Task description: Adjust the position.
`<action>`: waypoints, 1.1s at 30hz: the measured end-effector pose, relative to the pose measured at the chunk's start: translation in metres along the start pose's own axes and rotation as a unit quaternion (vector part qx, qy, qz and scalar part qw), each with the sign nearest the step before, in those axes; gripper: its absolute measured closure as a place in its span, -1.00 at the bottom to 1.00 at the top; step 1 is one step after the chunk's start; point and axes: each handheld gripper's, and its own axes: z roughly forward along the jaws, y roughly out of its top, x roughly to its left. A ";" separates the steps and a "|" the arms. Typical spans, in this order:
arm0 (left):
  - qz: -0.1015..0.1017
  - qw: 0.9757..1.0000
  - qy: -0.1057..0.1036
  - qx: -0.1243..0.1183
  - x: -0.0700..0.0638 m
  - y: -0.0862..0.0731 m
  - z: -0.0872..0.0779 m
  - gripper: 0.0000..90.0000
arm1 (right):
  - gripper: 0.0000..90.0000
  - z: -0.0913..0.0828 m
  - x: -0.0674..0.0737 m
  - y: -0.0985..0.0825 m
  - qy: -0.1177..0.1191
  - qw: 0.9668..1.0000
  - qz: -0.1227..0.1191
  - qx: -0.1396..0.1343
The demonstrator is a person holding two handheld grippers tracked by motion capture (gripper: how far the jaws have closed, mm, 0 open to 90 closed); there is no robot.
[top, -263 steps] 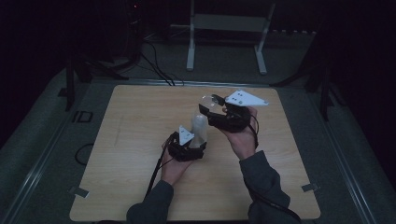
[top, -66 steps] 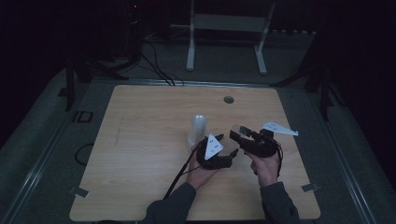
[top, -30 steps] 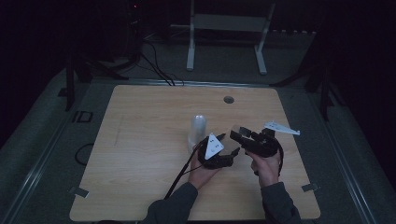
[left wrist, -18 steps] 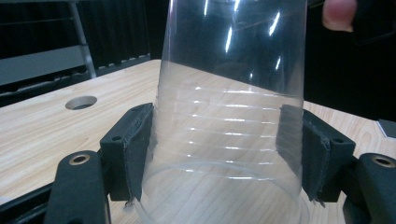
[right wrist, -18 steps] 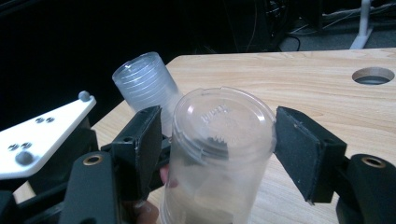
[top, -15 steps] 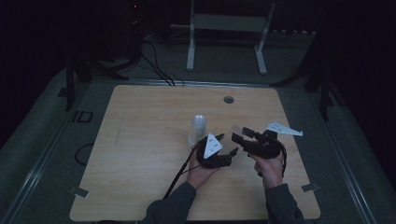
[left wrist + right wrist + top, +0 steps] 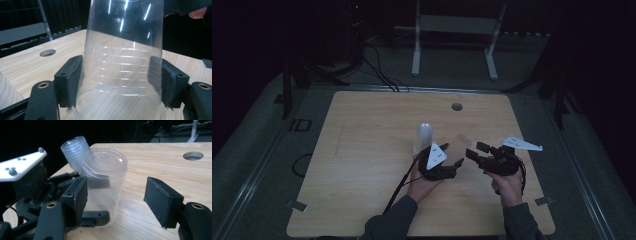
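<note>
Between the left gripper's [image 7: 117, 82] fingers [image 7: 71, 80] sits a clear cup [image 7: 122, 62], clamped. Up close, the right gripper's [image 7: 117, 202] fingers [image 7: 161, 202] gape beside it; from above, a stack [image 7: 424, 137] stands on the bench [image 7: 362, 150].

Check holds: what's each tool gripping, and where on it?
Left tool clamps the clear cup across its lower wall, near the open rim. Right tool is open, holding nothing.

Between the left gripper's jaws, the clear cup [image 7: 122, 62] runs off the top and bottom edges. A ribbed cup stack [image 7: 6, 92] is cropped beyond the left jaw.
</note>
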 end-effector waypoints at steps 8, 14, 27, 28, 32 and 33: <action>0.001 0.999 -0.025 0.022 0.002 0.002 -0.004 -0.35 | -0.18 -0.001 0.000 -0.005 -0.015 0.999 -0.033 0.029; 0.005 0.999 -0.026 0.038 0.004 0.004 -0.007 -0.34 | -0.17 0.000 0.002 -0.007 -0.028 0.997 -0.052 0.046; 0.009 0.997 -0.037 0.061 0.012 0.007 -0.014 -0.34 | -0.16 0.000 0.003 -0.009 -0.048 0.991 -0.096 0.079; 0.010 0.997 -0.038 0.061 0.012 0.008 -0.014 -0.34 | -0.16 0.000 0.003 -0.008 -0.050 0.990 -0.099 0.082; 0.015 0.997 -0.041 0.064 0.013 0.009 -0.015 -0.34 | -0.16 0.000 0.004 -0.008 -0.054 0.988 -0.111 0.090; 0.017 0.997 -0.042 0.066 0.013 0.009 -0.015 -0.34 | -0.16 0.000 0.004 -0.008 -0.055 0.988 -0.113 0.092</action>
